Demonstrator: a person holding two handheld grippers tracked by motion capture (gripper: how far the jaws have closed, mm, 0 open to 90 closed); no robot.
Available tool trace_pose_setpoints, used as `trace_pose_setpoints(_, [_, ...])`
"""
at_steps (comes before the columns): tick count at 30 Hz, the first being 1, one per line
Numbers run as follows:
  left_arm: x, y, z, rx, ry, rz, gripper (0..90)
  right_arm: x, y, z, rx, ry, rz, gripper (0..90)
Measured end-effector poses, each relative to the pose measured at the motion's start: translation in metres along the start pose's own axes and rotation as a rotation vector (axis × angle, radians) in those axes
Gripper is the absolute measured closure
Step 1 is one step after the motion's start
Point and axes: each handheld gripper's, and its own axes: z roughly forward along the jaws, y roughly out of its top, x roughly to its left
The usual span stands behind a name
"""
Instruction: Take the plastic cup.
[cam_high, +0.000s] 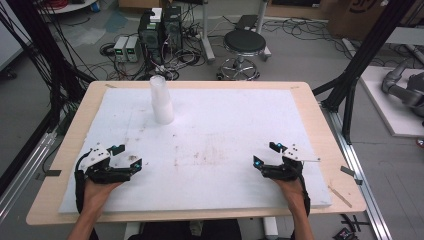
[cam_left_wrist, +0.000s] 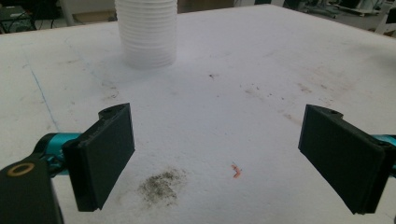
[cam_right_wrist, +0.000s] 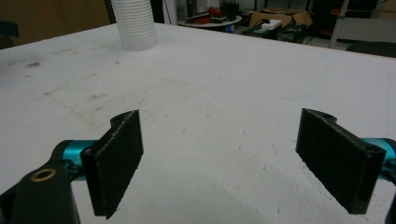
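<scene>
- A wooden table (cam_high: 320, 125) carries a white foam sheet (cam_high: 225, 130) that covers nearly all of its top; the sheet is marked with faint brown and grey smudges.
- A tall stack of white plastic cups (cam_high: 161, 100) stands upright on the far left part of the sheet, well apart from both grippers.
- The left gripper (cam_high: 126, 156) rests near the front left corner of the sheet, held in the person's left hand (cam_high: 97, 192). Its jaws stand wide apart and hold nothing.
- The right gripper (cam_high: 266, 154) rests near the front right of the sheet, held in the person's right hand (cam_high: 292, 192). Its jaws also stand wide apart and hold nothing.
- In the left gripper view, the cup stack rises ahead and to the left of the jaws, with a dark dusty smear (cam_left_wrist: 161, 185) and a small orange scrap (cam_left_wrist: 236, 171) lying on the sheet between the jaws.
- In the right gripper view, the cup stack stands far off at upper left, with bare sheet between the jaws.
- Beyond the table, a round black stool (cam_high: 244, 44) and black computer towers (cam_high: 160, 30) stand on a grey floor strewn with cables.
</scene>
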Motion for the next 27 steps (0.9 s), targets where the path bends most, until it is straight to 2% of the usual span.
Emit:
trace_pose_setpoints(20, [-0.0021, -0.0005, -0.0012, -0.009, 0.006, 0.024, 10.5, -0.0015, 0.0000, 0.0000, 0.001, 0.014, 0.012, 14.7])
trace_pose_setpoints(26, [-0.0003, -0.0004, -0.0016, -0.014, 0.000, 0.006, 10.5, -0.0016, 0.0002, 0.0003, 0.006, 0.020, 0.017, 14.7])
trace_pose_setpoints(27, [0.0006, -0.0005, -0.0023, -0.024, -0.005, -0.009, 10.5, -0.0015, 0.0002, 0.0002, 0.005, 0.019, 0.016, 14.7])
